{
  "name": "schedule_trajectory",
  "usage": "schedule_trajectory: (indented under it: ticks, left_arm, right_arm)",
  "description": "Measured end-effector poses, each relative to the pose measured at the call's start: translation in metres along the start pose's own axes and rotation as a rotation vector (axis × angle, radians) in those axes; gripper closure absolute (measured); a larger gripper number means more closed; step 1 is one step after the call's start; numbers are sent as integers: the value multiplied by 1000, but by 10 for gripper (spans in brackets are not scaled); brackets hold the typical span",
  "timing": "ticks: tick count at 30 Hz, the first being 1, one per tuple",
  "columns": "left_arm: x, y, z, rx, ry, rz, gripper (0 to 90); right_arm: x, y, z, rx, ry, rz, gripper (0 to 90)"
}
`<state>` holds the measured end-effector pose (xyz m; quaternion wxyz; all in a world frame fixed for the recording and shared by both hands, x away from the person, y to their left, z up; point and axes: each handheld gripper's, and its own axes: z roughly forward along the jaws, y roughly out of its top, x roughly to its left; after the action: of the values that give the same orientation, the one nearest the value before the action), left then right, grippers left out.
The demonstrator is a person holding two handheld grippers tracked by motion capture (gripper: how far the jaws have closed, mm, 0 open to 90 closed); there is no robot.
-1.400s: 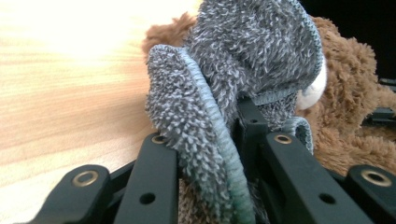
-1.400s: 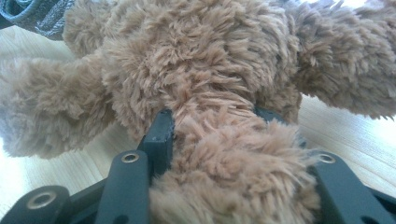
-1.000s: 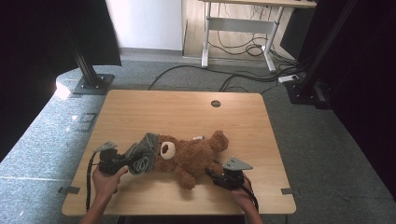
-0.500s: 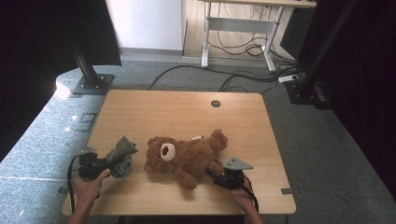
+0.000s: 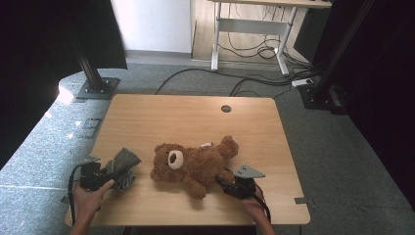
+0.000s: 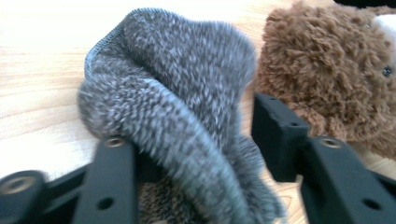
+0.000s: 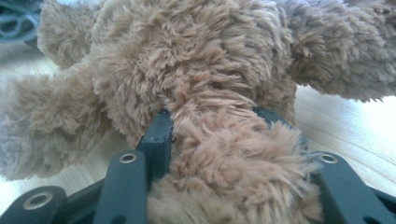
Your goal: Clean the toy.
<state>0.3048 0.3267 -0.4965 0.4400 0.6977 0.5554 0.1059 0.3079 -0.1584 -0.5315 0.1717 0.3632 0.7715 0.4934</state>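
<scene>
Wooden table (image 5: 195, 117) with a round cable hole (image 5: 225, 108) near its far edge, standing on grey carpet; black frame posts rise left and right, and a second desk with loose cables on the floor beneath it sits at the far wall. Two forearms enter from the near edge. The left hand (image 5: 88, 198) holds the left gripper (image 5: 115, 172) near the table's near left corner, pointed rightward; its jaws stand apart with a grey knitted garment (image 6: 187, 126) draped between and over them, and whether they pinch the cloth cannot be told. The right hand (image 5: 254, 203) holds the right gripper (image 5: 222, 181) at the near right, pointed left and far; its jaws are clenched on a limb of the teddy bear (image 5: 195, 164), fur bulging between them in the right gripper view. Count: one brown teddy bear, lying flat at the table's near centre, head to the left; one grey garment, just left of the bear's head; two grippers; one table
</scene>
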Motion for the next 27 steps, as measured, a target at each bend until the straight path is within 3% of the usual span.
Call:
schedule_trajectory:
  ticks: [2,5,9,10,11,15,16,20,21,23,25,27]
  left_arm:
    - [-6,2,-3,-18,54,38,348]
    - [-8,3,-5,-36,69,38,309]
    - [-15,6,-7,-45,136,70,214]
    - [-14,7,-7,-5,82,85,216]
    - [-14,7,-7,-5,82,85,200]
    - [-17,8,-2,41,-26,125,182]
    - [-18,8,-3,39,-25,137,182]
    - [-13,11,-11,4,-63,117,228]
    - [-9,12,-17,-20,-49,102,238]
    - [-7,12,-19,-23,-31,97,238]
    - [-7,12,-19,-11,41,119,223]
    - [-8,11,-17,-11,53,121,214]
  right_arm:
    - [0,0,0,1,0,-1,515]
    - [0,0,0,1,0,-2,514]
    - [0,0,0,1,0,-1,511]
    - [0,0,0,2,0,-2,511]
    - [0,0,0,2,0,-2,511]
    - [0,0,0,1,1,0,509]
    - [0,0,0,1,1,0,509]
    - [0,0,0,-1,-1,1,507]
    - [0,0,1,-2,1,3,506]
    - [0,0,1,-1,2,4,506]
    - [0,0,1,-1,1,5,505]
    - [0,0,1,-3,0,5,504]
